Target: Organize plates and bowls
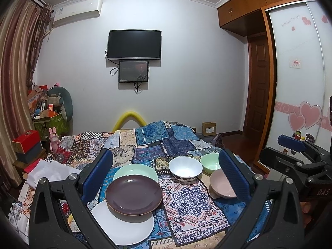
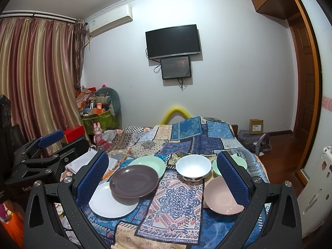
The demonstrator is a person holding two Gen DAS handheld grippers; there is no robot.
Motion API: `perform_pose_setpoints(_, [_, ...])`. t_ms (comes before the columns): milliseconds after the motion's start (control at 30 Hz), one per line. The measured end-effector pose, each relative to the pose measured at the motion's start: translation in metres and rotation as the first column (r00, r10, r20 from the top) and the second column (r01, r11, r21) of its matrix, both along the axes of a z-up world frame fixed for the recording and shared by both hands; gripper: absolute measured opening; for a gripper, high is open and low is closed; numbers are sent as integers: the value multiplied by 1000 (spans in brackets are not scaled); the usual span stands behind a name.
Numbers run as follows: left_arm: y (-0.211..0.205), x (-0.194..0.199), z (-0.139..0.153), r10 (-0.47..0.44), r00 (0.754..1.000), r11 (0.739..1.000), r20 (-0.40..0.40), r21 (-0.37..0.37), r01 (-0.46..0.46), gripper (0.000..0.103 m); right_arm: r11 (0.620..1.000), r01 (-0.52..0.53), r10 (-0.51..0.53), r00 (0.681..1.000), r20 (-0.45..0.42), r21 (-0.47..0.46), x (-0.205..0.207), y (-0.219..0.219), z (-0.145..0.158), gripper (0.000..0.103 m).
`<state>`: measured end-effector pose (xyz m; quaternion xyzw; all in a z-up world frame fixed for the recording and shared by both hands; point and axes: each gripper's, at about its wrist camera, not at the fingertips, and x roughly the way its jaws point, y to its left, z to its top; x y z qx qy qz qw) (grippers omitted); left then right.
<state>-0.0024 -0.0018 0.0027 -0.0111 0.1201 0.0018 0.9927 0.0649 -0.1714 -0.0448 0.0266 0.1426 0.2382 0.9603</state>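
On a patchwork cloth lie three plates at the left: a white plate (image 1: 124,226) (image 2: 112,202) nearest, a dark brown plate (image 1: 133,195) (image 2: 133,181) overlapping it and a mint green plate (image 1: 136,171) (image 2: 148,162) behind. To the right stand a white bowl (image 1: 185,169) (image 2: 193,166), a mint green bowl (image 1: 210,162) (image 2: 240,162) and a pink bowl (image 1: 222,183) (image 2: 222,198). My left gripper (image 1: 166,176) is open above the dishes, holding nothing. My right gripper (image 2: 162,176) is open too, empty. The right gripper (image 1: 294,145) also shows at the left wrist view's right edge, and the left gripper (image 2: 50,139) at the other view's left edge.
The cloth (image 1: 186,203) covers a bed-like surface that drops off at the right toward a wooden floor (image 2: 284,143). Boxes and clutter (image 1: 47,112) pile up at the left by the curtain (image 2: 37,78). A television (image 1: 133,44) hangs on the far wall.
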Motion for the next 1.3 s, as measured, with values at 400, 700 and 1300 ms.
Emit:
perform_pose_setpoints(400, [6, 3, -2, -34, 999, 999, -12, -25, 34, 103, 1000, -3, 3, 1000, -12, -3, 3, 1, -3, 103])
perform_pose_setpoints(700, [25, 16, -18, -39, 998, 999, -47, -9, 39, 103, 1000, -27, 26, 998, -56, -15, 19, 13, -18, 103])
perform_pose_setpoints(1300, [120, 77, -76, 99, 955, 995, -279, 5, -102, 103, 991, -112, 92, 970, -226, -78, 92, 72, -76, 103])
